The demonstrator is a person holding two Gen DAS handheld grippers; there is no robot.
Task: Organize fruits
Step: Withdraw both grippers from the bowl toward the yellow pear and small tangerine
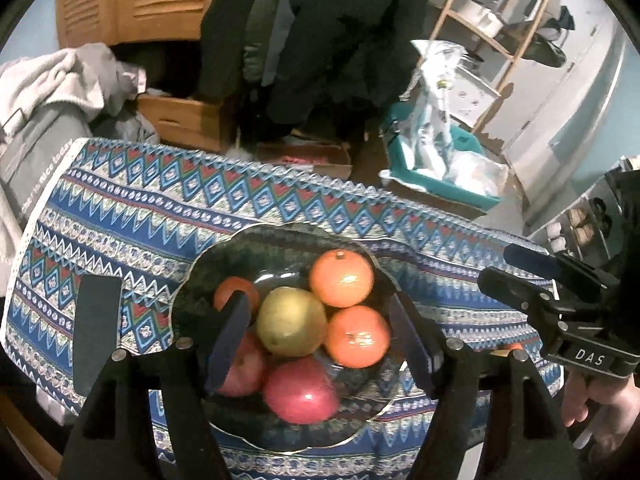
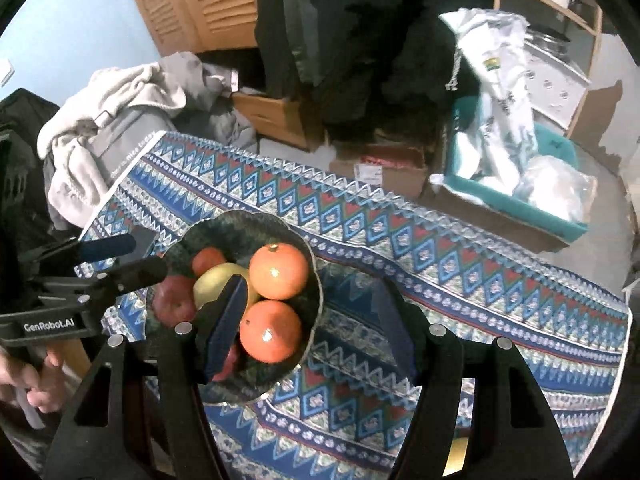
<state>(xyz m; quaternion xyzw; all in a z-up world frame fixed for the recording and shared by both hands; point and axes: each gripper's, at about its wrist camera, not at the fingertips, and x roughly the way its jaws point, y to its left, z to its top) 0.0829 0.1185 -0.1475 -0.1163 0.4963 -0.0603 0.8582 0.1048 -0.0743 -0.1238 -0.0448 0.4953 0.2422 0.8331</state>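
A dark green scalloped bowl (image 1: 280,232) (image 2: 240,216) stands on the patterned tablecloth. It holds two oranges (image 1: 340,278) (image 2: 279,270), a yellow-green fruit (image 1: 290,320), two red apples (image 1: 300,392) and a small orange fruit (image 1: 236,290). My left gripper (image 1: 320,344) hovers over the bowl, open, its fingers astride the fruit pile and touching none. My right gripper (image 2: 310,330) is open above the bowl's right rim, with nothing held. Each gripper shows in the other's view: the right one (image 1: 496,268) beside the bowl's right, the left one (image 2: 146,256) at its left.
The blue patterned tablecloth (image 1: 160,208) (image 2: 440,264) covers the table. A flat dark object (image 1: 96,320) lies left of the bowl. Beyond the far edge are cardboard boxes (image 2: 380,168), a teal crate with plastic bags (image 1: 440,168), grey clothes (image 2: 120,112) and a wooden shelf (image 1: 500,20).
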